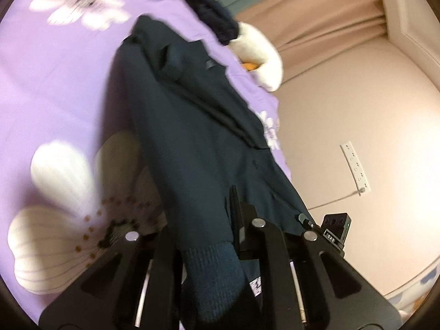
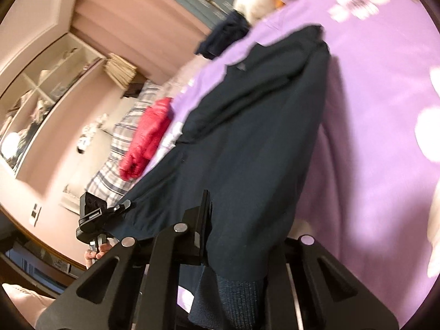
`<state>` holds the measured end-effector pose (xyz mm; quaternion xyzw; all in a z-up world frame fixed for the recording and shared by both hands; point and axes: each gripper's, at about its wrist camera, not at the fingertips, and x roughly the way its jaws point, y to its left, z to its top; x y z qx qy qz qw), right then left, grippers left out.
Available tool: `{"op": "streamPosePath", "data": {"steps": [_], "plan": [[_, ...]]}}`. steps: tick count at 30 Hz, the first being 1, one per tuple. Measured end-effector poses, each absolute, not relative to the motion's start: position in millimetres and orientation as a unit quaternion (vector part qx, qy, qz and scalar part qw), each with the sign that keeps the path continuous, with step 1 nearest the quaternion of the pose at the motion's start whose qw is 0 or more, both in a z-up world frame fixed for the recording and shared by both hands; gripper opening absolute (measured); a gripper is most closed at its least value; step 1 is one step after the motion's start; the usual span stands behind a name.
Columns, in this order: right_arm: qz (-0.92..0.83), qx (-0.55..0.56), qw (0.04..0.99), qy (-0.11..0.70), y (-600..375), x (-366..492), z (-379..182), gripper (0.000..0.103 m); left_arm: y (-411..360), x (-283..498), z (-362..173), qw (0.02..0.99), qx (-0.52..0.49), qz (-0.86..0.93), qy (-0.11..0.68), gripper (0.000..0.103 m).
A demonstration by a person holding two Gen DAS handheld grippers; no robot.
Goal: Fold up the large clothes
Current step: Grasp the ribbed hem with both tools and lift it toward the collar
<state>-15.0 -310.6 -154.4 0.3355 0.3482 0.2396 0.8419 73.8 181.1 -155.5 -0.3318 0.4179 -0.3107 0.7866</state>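
A large dark navy jacket (image 1: 192,126) with a ribbed hem hangs stretched between my two grippers above a purple flowered bedsheet (image 1: 55,88). My left gripper (image 1: 217,236) is shut on the ribbed hem (image 1: 211,272) at one corner. My right gripper (image 2: 233,236) is shut on the hem (image 2: 236,288) at the other corner. The jacket (image 2: 247,126) runs away from both cameras, its far end resting on the sheet (image 2: 385,110). Each view shows the other gripper at its edge: the right gripper (image 1: 334,228) and the left gripper (image 2: 93,214).
A dark garment (image 1: 211,19) and a white plush item (image 1: 261,57) lie near the far end of the bed. A red garment (image 2: 148,134) lies on a striped cloth (image 2: 115,159). A power strip (image 1: 354,167) sits on the floor. Shelves (image 2: 41,90) stand by the wall.
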Motion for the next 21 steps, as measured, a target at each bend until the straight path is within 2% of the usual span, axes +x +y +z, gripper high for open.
{"op": "streamPosePath", "data": {"steps": [12, 21], "plan": [[0.261, 0.34, 0.853, 0.297, -318.2, -25.2, -119.8, 0.013, 177.2, 59.5, -109.2, 0.805, -0.306, -0.341, 0.378, 0.011], [0.295, 0.314, 0.87, 0.239, -320.3, -52.0, -67.6, 0.013, 183.5, 31.9, -55.9, 0.825, -0.282, -0.37, 0.322, 0.011]]}}
